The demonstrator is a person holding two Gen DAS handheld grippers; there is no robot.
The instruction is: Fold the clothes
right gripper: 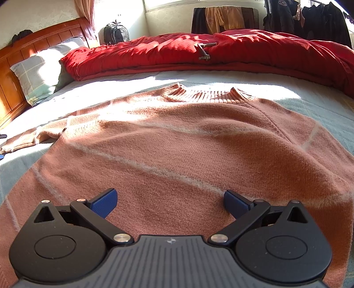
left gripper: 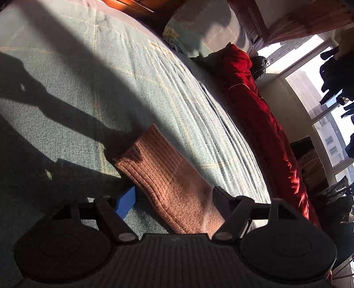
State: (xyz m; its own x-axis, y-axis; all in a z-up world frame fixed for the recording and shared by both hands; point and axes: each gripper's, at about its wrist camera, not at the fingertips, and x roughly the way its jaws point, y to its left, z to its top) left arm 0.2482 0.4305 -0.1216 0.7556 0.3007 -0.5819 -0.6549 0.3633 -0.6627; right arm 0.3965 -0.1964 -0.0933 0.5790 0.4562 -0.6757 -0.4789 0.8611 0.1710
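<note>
Knitwear under handling: one salmon-pink knitted sweater (right gripper: pixel 177 141) with thin pale lines across it, spread flat on the bed, ribbed collar (right gripper: pixel 208 94) toward the far side. One sleeve (right gripper: pixel 28 138) extends to the left in the right wrist view. Its ribbed cuff end (left gripper: pixel 168 177) appears in the left wrist view, lying flat on the pale green woven bed cover (left gripper: pixel 93 93).

Left tongs (left gripper: pixel 170 200): released, jaws apart. The sleeve runs between the jaws; the blue pad (left gripper: pixel 126 202) on one side stands clear of the knit, with bed cover visible between. The opposite finger (left gripper: pixel 223 197) sits at the sleeve edge; contact cannot be determined.

Right tongs (right gripper: pixel 170 202): released, jaws wide apart, blue pads (right gripper: pixel 104 202) positioned over the lower body of the sweater. No fabric is pinched between them.

Surroundings: a red quilted duvet (right gripper: pixel 221 53) lies bunched along the far side of the bed, with a small metal object (right gripper: pixel 204 52) resting on it. A grey-green checked pillow (right gripper: pixel 37 71) leans against the reddish wooden headboard (right gripper: pixel 33 42). A dark backpack (right gripper: pixel 116 33) stands beyond the duvet. Dark garments (right gripper: pixel 320 20) hang near the window.
</note>
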